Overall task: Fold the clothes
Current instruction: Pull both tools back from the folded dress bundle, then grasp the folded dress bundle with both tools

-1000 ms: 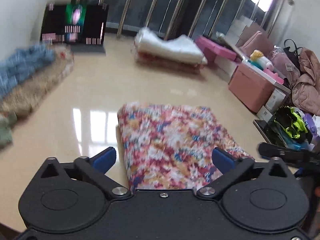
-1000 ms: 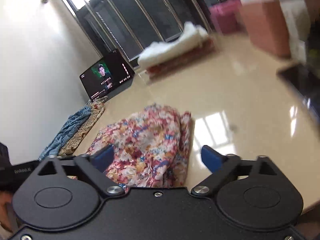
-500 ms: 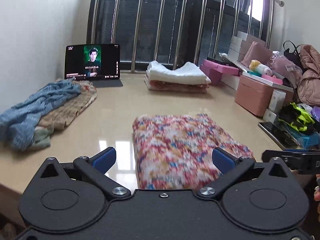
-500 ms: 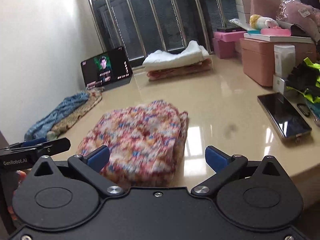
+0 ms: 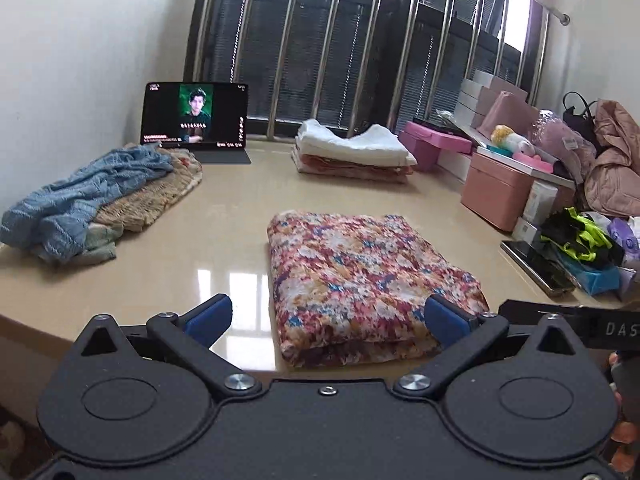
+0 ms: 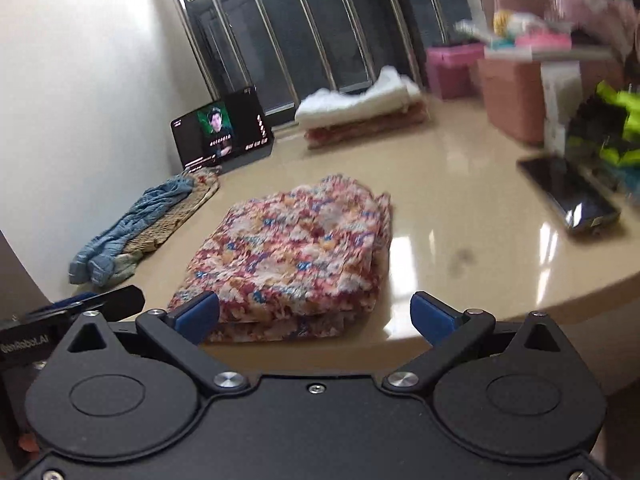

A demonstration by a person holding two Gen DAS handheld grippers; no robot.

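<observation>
A floral garment (image 5: 360, 276) lies folded into a thick rectangle near the front edge of the beige table (image 5: 224, 216); it also shows in the right wrist view (image 6: 296, 252). My left gripper (image 5: 326, 316) is open and empty, held back from the table's front edge, in front of the garment's near end. My right gripper (image 6: 314, 316) is open and empty, just off the table edge at the garment's near right corner. Neither touches the cloth.
A heap of blue and tan clothes (image 5: 92, 204) lies at the left. A tablet (image 5: 195, 116) plays video at the back. A folded stack (image 5: 352, 156) sits at the back centre. A phone (image 6: 568, 196), pink boxes (image 5: 500, 188) and clutter line the right side.
Both grippers have pulled back and up from the folded garment, and the views now take in the whole table. The garment lies still. Both grippers stay open.
</observation>
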